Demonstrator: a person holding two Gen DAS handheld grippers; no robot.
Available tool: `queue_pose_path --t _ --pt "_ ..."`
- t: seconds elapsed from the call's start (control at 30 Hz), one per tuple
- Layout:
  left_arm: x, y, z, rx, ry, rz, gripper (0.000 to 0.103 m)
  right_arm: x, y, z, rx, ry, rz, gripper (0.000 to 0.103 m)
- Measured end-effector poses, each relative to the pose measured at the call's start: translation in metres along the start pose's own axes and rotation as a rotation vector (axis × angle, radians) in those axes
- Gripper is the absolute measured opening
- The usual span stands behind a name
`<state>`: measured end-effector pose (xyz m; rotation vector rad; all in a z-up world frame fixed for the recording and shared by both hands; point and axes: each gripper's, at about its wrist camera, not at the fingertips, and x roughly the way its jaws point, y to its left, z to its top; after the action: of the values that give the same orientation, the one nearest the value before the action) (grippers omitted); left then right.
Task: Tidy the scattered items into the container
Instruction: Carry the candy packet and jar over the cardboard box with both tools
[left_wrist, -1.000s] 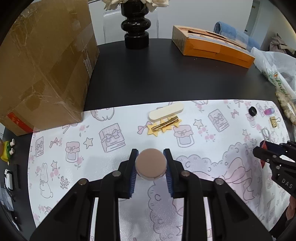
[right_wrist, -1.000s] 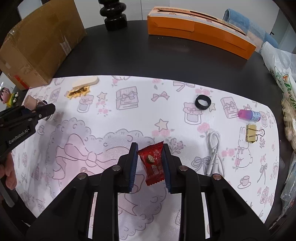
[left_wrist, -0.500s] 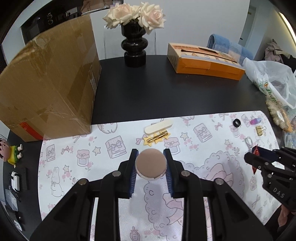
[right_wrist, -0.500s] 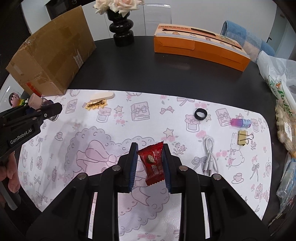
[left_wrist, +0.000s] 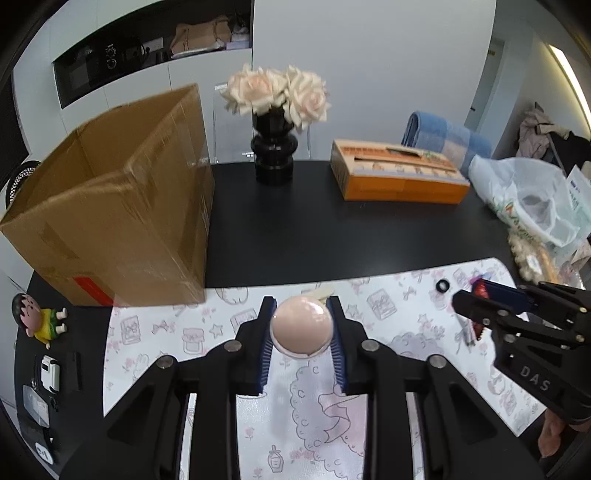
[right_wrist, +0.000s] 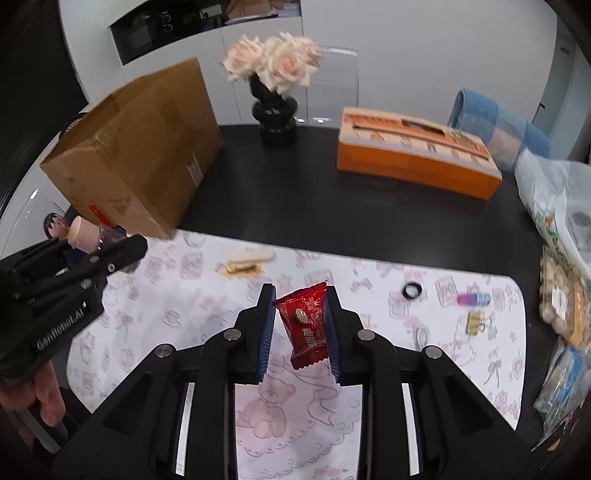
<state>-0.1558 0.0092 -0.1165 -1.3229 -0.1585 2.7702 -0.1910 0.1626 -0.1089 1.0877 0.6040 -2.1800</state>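
Left gripper (left_wrist: 301, 334) jaws clamped on pink round-capped jar (left_wrist: 301, 330), jar centred between blue pads, raised above patterned mat (left_wrist: 166, 332), just right of cardboard box (left_wrist: 110, 221). Right gripper (right_wrist: 300, 328) jaws pinching red candy packet (right_wrist: 304, 325), packet upright between pads, lower end hanging free, well right of box. Box open-topped, on dark surface (left_wrist: 332, 240). On mat right of box: hair clip (right_wrist: 242, 268), black ring (right_wrist: 412, 290), binder clip (right_wrist: 474, 322).

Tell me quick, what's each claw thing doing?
Left gripper: closed on a pink-capped bottle.
Right gripper: closed on a red candy packet.
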Motion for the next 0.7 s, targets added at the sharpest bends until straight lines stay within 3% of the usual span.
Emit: queue_pose_path --t 0.7 --pt "-0.069 0.087 0.073 -0.113 -0.142 0.065 0.027 -0.051 0.100 0.110 -0.134 -0.124 0.054 0.026"
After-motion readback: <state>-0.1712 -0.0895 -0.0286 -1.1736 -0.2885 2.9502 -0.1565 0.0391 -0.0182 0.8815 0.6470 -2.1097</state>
